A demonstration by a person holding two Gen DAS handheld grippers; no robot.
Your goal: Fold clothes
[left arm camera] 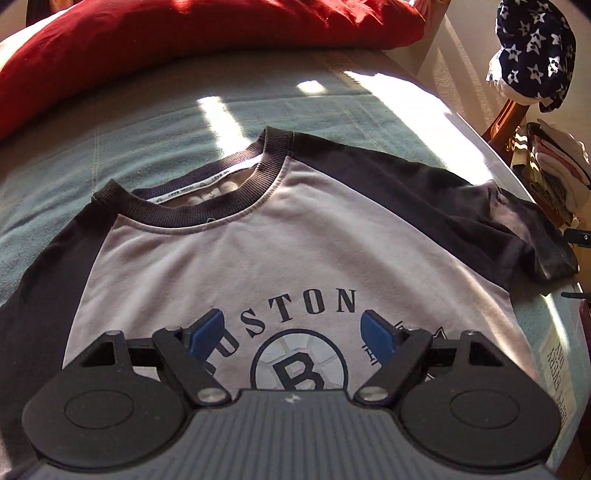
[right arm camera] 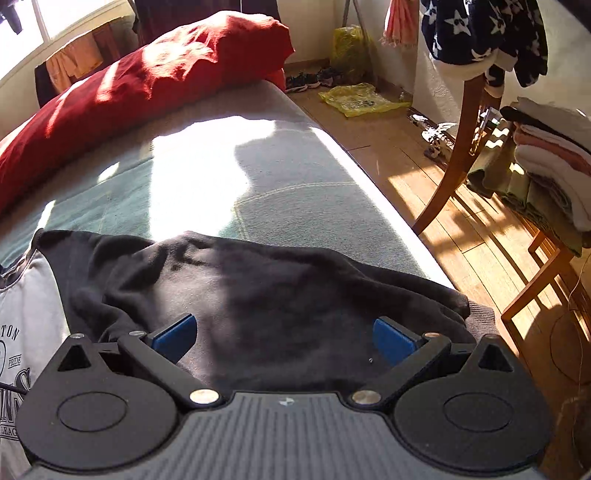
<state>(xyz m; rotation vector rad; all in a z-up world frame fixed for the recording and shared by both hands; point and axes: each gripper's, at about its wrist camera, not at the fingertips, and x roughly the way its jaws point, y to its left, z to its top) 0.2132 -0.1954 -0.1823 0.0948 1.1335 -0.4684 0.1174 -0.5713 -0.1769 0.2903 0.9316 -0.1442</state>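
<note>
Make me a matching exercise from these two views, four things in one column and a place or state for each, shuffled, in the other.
Things:
1. shirt
2. red pillow
3. star-print garment
4. left tongs

Places or states:
A. draped over the wooden chair
B. open above the chest print
C. flat on the bed, front up
D. at the bed's far end

Pairs: 1-C, 2-D, 3-A, 4-B

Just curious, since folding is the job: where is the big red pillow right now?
The red pillow lies at the far end of the bed, beyond the shirt, upper left in both views.
</note>
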